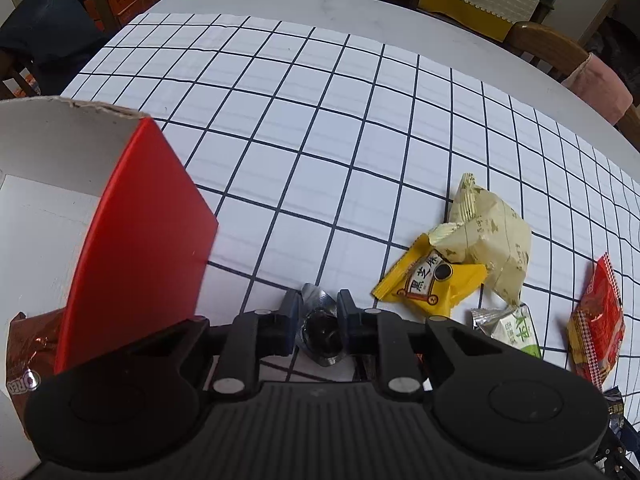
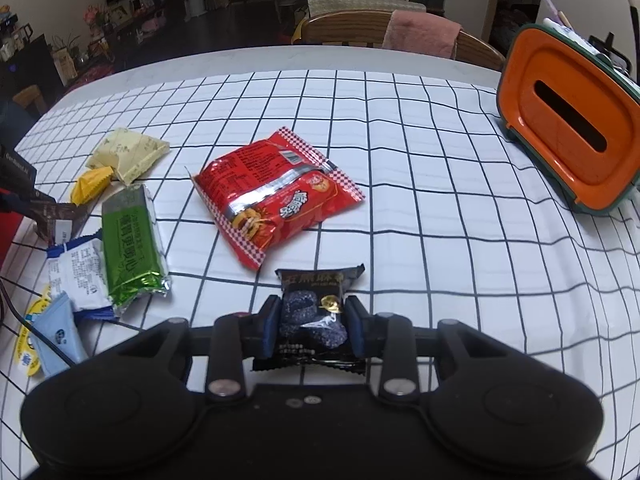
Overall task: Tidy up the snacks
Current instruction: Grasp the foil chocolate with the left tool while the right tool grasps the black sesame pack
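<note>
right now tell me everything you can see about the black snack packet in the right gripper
The black snack packet is a small glossy foil pouch with crimped ends, gold lettering across its top, and a picture of dark sesame-coated rings with a gold emblem. The right gripper is shut on its two sides, pads pressing its middle, far end pointing away. Whether it rests on the checked tablecloth is unclear.

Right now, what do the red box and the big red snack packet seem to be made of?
Red box: probably cardboard, matte red outside, white inside; its top edge looks torn and fibrous. Big red snack packet: seemingly glossy plastic film with a shiny silver seam and creases.
</note>
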Tool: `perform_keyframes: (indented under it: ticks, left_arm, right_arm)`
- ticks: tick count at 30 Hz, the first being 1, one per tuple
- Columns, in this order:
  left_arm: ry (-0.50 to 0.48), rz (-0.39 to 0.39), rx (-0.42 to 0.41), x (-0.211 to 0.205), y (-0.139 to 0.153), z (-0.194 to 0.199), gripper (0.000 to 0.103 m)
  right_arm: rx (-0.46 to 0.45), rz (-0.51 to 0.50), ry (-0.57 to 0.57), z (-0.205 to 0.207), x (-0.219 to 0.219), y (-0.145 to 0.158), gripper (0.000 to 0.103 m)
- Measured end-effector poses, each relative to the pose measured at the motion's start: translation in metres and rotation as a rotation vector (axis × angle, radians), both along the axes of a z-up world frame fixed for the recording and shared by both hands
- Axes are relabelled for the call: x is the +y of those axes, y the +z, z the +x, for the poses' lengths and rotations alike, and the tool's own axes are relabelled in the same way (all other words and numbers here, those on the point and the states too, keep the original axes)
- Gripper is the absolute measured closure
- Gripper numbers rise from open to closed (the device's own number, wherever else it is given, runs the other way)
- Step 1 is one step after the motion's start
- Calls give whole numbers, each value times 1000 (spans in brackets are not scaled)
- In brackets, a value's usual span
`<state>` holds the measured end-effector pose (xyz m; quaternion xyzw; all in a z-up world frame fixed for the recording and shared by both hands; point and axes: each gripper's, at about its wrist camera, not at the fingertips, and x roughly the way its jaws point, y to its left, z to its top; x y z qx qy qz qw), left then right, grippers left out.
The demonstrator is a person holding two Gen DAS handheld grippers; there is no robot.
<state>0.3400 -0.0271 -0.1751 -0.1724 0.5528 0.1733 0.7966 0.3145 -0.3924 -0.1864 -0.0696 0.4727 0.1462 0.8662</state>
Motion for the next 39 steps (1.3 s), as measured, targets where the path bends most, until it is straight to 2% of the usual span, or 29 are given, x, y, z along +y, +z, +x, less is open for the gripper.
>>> perform_keyframes:
  ticks: [3,14,15,17,19,21,26,33,35,39]
  left_arm:
    - [-6,-2,-1,-1,4,-6,93]
    - [-2,-43,11,3,0,-24,92]
    - [-5,-49,16,2,-1,-26,89]
    - [-7,-61,27,2,-2,-28,78]
    - [-3,-69,22,2,-2,-32,54]
    - [-1,-60,20,0,-1,-35,47]
    - [-32,-54,37,-11,-5,-40,47]
    - [-71,5,34,-23,-8,-40,49]
    - [-80,25,30,-25,-8,-40,54]
    - [-101,55,27,-27,-7,-42,71]
  right_arm:
    - [1,15,-13,-7,-1,2,69]
    - [7,58,-16,-26,-1,8,70]
    - [7,62,-16,-28,-1,8,70]
    - [8,71,-15,-30,-2,9,70]
    - [7,78,-15,-32,-2,10,70]
    - [9,83,-15,-32,-3,9,70]
    - [12,84,-19,-34,-4,8,70]
    - [10,85,-20,-35,-6,9,71]
    - [10,82,-17,-36,-6,9,71]
    - [12,75,-2,-37,-5,6,71]
